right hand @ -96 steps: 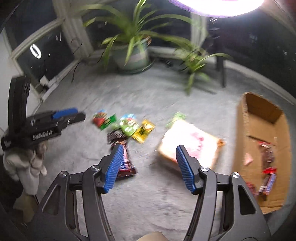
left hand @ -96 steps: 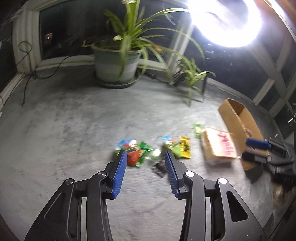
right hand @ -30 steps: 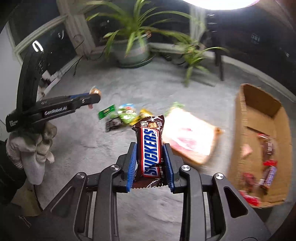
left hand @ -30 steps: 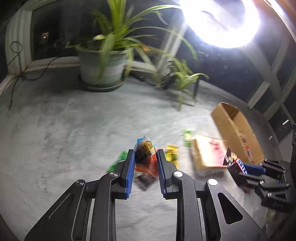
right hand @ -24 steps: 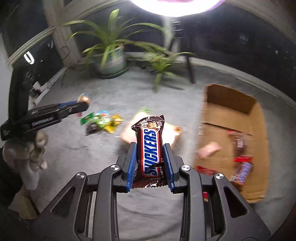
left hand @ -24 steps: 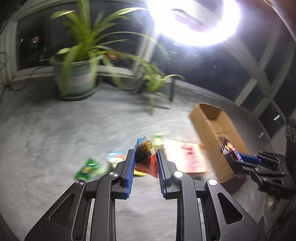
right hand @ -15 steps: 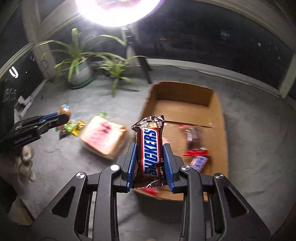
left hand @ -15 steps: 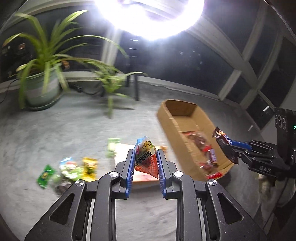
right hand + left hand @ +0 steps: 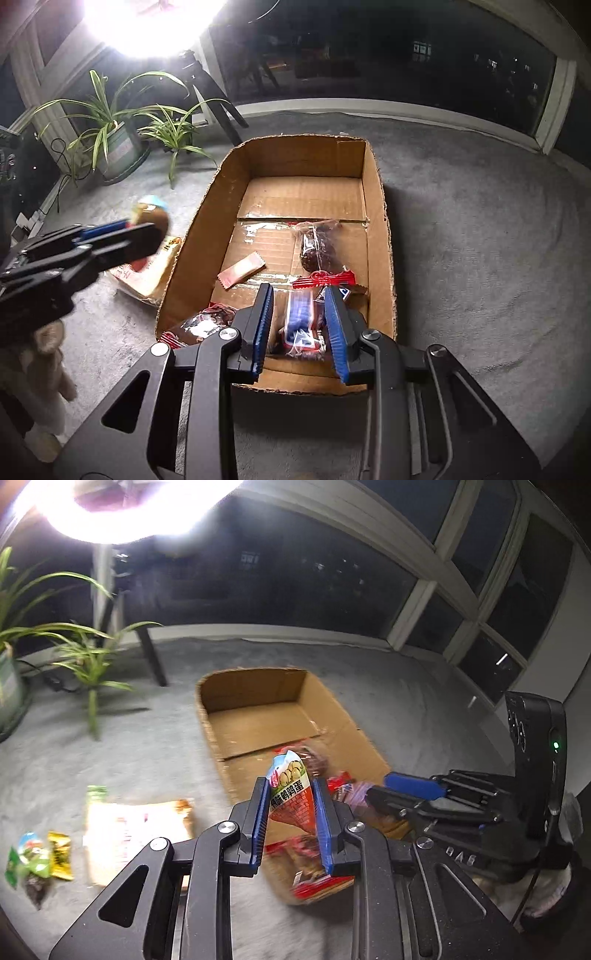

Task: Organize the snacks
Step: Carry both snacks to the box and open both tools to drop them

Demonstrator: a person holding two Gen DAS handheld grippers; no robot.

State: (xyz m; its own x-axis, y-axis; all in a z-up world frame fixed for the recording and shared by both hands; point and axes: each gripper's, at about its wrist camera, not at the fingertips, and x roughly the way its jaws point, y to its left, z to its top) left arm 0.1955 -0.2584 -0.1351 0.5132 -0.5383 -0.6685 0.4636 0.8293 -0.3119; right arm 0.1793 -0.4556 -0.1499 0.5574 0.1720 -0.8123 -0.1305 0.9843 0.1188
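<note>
The left gripper (image 9: 289, 821) is clamped on a snack packet (image 9: 290, 797): both blue pads press on the packet's flanks. The packet stands upright between the pads, long axis vertical, with its sealed top end pointing up and away from the camera. It hangs above the near left corner of the cardboard box (image 9: 376, 206), over the wrappers that lie there.

The right gripper (image 9: 300, 326) has just been opening; its jaws stand slightly spread. The chocolate bar (image 9: 301, 325) is between them and blurred, with gaps visible at both pads, so the pads do not grip it. Its long axis runs roughly parallel to the fingers, pointing toward the far wall of the box. The bar is over the box floor at the near edge, close to the near right corner.

Inside the box:
- a clear bag with dark contents (image 9: 317, 247) at mid-floor, long axis toward the far wall
- a pink wrapper (image 9: 242, 275) left of centre, lying diagonally
- a red wrapper (image 9: 325, 278) just ahead of the right gripper
- a dark packet (image 9: 201, 326) in the near left corner

On the grey carpet (image 9: 480, 258), a flat pale package (image 9: 136, 829) lies just beside the left wall of the box. Small snack packets (image 9: 38, 856) lie further left. Potted plants (image 9: 110, 125) stand beyond the far left corner
</note>
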